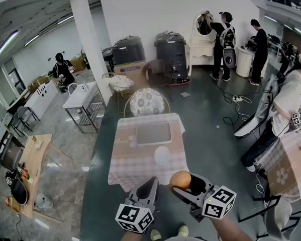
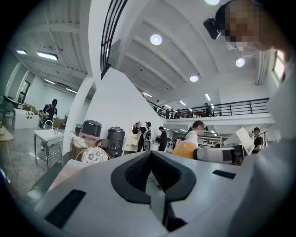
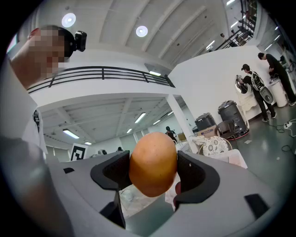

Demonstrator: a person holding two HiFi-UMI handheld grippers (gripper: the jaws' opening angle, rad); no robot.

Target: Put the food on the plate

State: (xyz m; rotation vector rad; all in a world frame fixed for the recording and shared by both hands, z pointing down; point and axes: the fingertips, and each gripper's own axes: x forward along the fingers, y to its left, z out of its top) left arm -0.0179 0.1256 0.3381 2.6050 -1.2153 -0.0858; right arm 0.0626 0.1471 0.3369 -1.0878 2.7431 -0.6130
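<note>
Both forearms come in from the near edge of the head view and are cut off there. Each holds its tool low and close to the body, over the floor just short of the near edge of the desk [image 1: 123,166]. The left tongs [image 1: 152,182] point toward the far side with their tips raised, and the black pads are pressed together with nothing between them. Just to the right, the right tongs [image 1: 185,185] angle in toward the left pair and pinch the food [image 1: 180,179], a smooth, egg-shaped, orange-brown piece, with one pad on each side. It is held in the air on the near side of the desk, well short of the plate [image 1: 162,155], which sits on the checked cloth toward the desk's near right. A grey tray [image 1: 152,133] lies beyond the plate, and a chair [image 1: 146,101] with a round patterned back stands at the desk's far edge. In the head view the food covers part of the right pads. The plate is too small to show any detail. Each gripper view tilts up at the ceiling, so neither shows the desk top clearly, and a mosaic patch sits in each one. There are two tongs, each with one marker cube, one piece of food, one plate and one tray. Several people stand well away in the far and right parts of the hall.
</note>
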